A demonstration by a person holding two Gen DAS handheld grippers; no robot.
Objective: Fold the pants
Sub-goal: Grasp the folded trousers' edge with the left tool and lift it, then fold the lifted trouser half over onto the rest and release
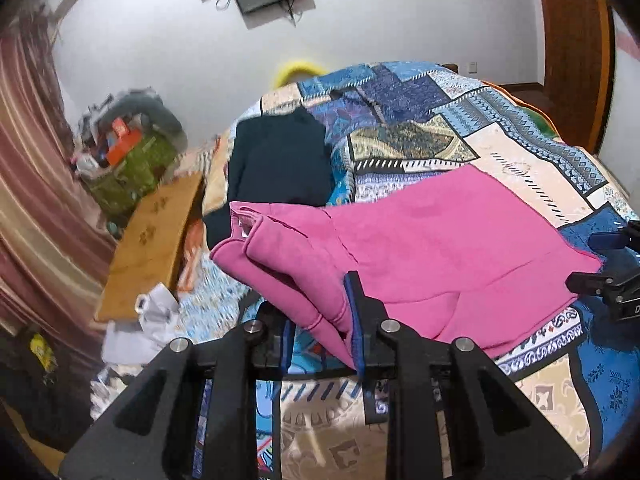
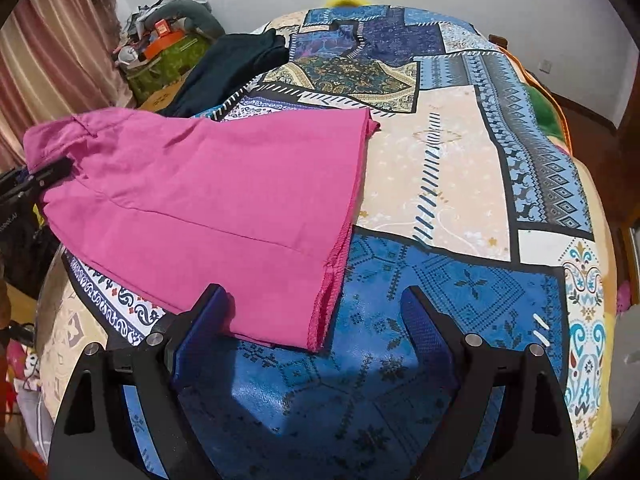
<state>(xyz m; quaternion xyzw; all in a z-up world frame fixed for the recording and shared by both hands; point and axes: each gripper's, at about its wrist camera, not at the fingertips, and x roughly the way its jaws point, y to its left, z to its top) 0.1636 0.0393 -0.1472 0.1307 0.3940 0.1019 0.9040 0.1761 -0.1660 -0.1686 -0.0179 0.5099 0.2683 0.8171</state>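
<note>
Pink pants (image 1: pixel 432 240) lie spread across the patchwork bedspread (image 1: pixel 532 160). My left gripper (image 1: pixel 320 316) is shut on the waist end, with a bunched fold of pink cloth raised between its blue pads. In the right wrist view the same pants (image 2: pixel 208 200) stretch from the waist at the left to the leg hems at the right. My right gripper (image 2: pixel 314 300) stands open just above the bed, the near hem corner lying between its fingers, untouched. The left gripper (image 2: pixel 44 176) shows at the left edge, clamped on the waist.
A dark folded garment (image 1: pixel 280 160) lies on the bed behind the pants. A wooden bench (image 1: pixel 152 248) and a green box piled with clutter (image 1: pixel 128 168) stand beside the bed, next to a striped curtain (image 1: pixel 24 160). The bedspread (image 2: pixel 460 160) reaches right past the hems.
</note>
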